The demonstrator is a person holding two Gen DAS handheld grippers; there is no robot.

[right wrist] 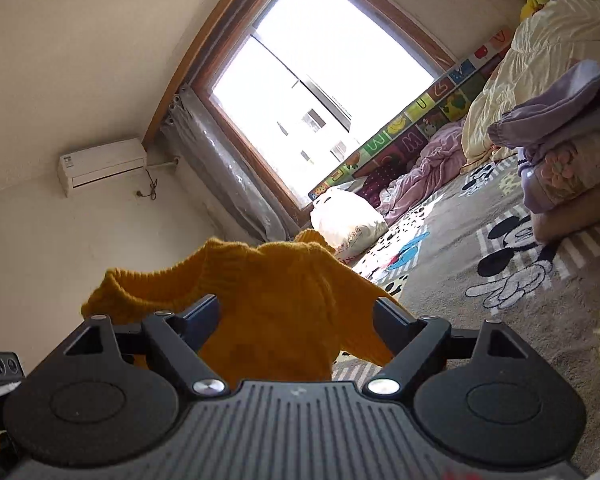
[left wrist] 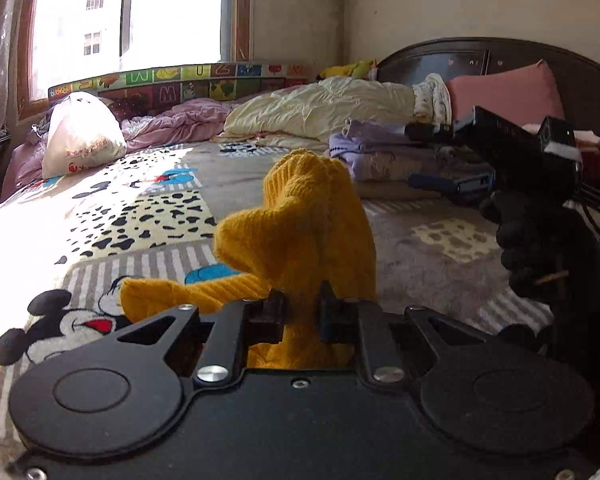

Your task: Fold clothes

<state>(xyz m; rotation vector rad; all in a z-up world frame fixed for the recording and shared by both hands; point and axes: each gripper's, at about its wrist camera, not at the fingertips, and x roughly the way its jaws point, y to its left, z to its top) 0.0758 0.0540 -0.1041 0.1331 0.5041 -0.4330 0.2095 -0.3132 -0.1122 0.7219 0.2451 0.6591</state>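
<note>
The left gripper (left wrist: 303,312) pinches the mustard knit sweater (left wrist: 300,216), which hangs bunched ahead of it over the Mickey Mouse bedspread (left wrist: 100,208). The right gripper (right wrist: 296,316) is spread wide, sweater (right wrist: 276,304) between its fingers – grip unclear. No legible writing.

Left wrist view looks level and low across the bed (left wrist: 220,168) toward the window (left wrist: 132,12); right wrist view tilts upward, sharing both.

Sunlight pours through the wood-framed window (left wrist: 128,16), washing out the near side of the bed (left wrist: 148,208) with its cartoon-mouse blanket. Cream walls (right wrist: 60,40) all round, an air conditioner (right wrist: 102,166) mounted beside the window. A dark headboard (left wrist: 500,60) backs a pink pillow (left wrist: 508,88).
</note>
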